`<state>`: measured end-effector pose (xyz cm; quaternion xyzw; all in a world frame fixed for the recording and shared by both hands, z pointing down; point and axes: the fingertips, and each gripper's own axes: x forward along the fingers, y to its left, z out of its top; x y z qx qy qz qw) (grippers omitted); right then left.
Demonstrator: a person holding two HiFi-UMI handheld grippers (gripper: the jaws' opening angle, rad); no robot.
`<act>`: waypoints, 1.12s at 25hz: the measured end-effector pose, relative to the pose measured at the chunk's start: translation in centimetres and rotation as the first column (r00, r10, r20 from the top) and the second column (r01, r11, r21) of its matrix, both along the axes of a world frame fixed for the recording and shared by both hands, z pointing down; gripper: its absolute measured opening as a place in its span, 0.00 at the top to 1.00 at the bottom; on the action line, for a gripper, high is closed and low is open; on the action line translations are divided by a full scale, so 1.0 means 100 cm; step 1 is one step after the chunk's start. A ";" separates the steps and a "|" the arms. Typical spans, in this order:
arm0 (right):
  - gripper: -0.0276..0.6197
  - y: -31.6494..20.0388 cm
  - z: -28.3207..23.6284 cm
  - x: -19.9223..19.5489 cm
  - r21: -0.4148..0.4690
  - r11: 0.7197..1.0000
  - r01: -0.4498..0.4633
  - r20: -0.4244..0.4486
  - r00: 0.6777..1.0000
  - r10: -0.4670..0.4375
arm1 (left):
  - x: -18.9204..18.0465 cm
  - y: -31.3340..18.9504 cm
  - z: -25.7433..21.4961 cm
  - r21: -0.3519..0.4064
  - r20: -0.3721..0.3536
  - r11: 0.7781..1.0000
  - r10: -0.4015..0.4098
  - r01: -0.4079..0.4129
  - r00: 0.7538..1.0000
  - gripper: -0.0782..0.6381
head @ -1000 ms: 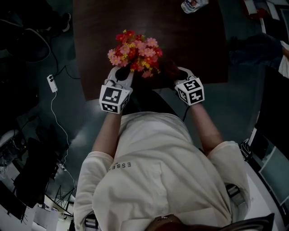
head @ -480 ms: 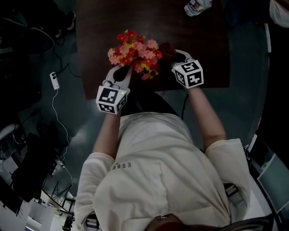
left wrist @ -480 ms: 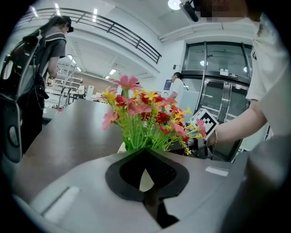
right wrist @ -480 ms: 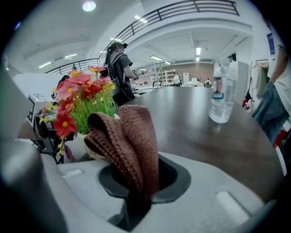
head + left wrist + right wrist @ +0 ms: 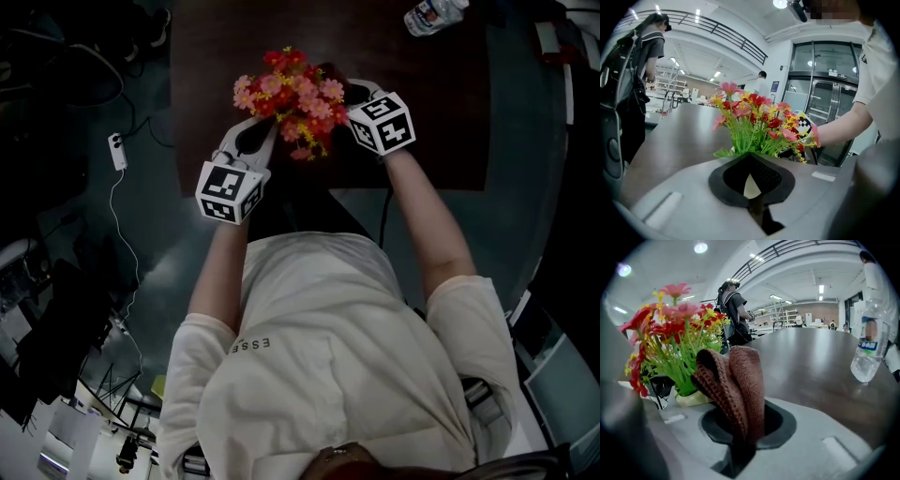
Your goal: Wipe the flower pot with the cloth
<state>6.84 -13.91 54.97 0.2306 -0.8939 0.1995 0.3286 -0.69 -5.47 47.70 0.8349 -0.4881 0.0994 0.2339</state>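
Table (image 5: 441,112): dark brown, fills the upper middle of the head view, with grey floor (image 5: 150,244) around it
Flowers (image 5: 292,92): a red, pink and yellow bunch at the upper middle, near the table's lower edge, hiding what it stands in
Left gripper (image 5: 255,133): lower left of the bunch, tips at its foot
Right gripper (image 5: 342,89): right of the bunch, its marker cube just beside the blooms
Bottle (image 5: 433,14): top right corner, well apart from the flowers
Left gripper view, jaws: clenched on a cream sliver of the pot (image 5: 751,185) at centre, with green stems rising straight behind
Left gripper view, background: the other gripper's chequered cube shows through the blooms at right; a person (image 5: 644,70) with a backpack stands at upper left
Right gripper view, jaws: clamped on the brown cloth (image 5: 738,385), whose fold stands up at centre
Right gripper view, pot: cream, on the table at lower left under the stems, just beside the cloth; contact cannot be told
Right gripper view, bottle: at the right edge
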 end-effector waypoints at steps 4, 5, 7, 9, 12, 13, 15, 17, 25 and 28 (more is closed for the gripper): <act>0.89 0.013 0.001 0.007 -0.030 1.000 0.003 0.011 1.000 -0.003 | -0.001 0.000 0.000 0.010 -0.028 1.000 -0.007 0.007 1.000 0.87; 0.89 0.016 0.001 0.009 -0.034 0.999 0.003 0.008 1.000 -0.003 | -0.001 -0.001 0.000 0.011 -0.035 1.000 -0.004 0.005 0.999 0.87; 0.89 0.025 0.003 0.013 -0.040 0.999 0.012 -0.002 1.000 -0.012 | -0.002 -0.003 0.001 0.011 -0.041 1.000 0.005 -0.004 0.999 0.87; 0.89 0.038 0.004 0.016 -0.046 0.998 0.030 -0.010 0.999 -0.031 | -0.002 -0.004 0.002 0.011 -0.037 1.000 0.013 -0.012 0.999 0.87; 0.89 0.057 0.004 0.017 -0.051 0.998 0.045 -0.017 0.999 -0.045 | -0.002 -0.007 0.002 0.008 -0.026 1.000 0.022 -0.022 0.999 0.87; 0.89 0.061 0.003 0.017 -0.050 0.998 0.041 -0.020 0.999 -0.042 | -0.002 -0.008 0.002 0.007 -0.026 1.000 0.027 -0.026 0.999 0.87; 0.89 0.073 0.004 0.015 -0.052 0.998 0.029 -0.028 0.999 -0.030 | -0.005 -0.007 0.002 0.004 -0.031 0.999 0.037 -0.037 0.999 0.87; 0.89 0.086 0.004 0.013 -0.064 0.998 0.014 -0.032 0.999 -0.016 | -0.008 -0.004 0.003 0.000 -0.038 0.999 0.048 -0.048 0.998 0.87; 0.89 0.149 0.005 0.000 -0.140 0.990 0.025 -0.004 1.000 -0.026 | -0.009 -0.001 0.007 0.002 -0.050 0.998 0.059 -0.059 0.997 0.88; 0.89 0.146 -0.002 0.012 -0.119 0.993 -0.028 0.008 1.000 0.029 | -0.011 0.002 0.005 -0.004 -0.050 0.999 0.045 -0.045 0.998 0.88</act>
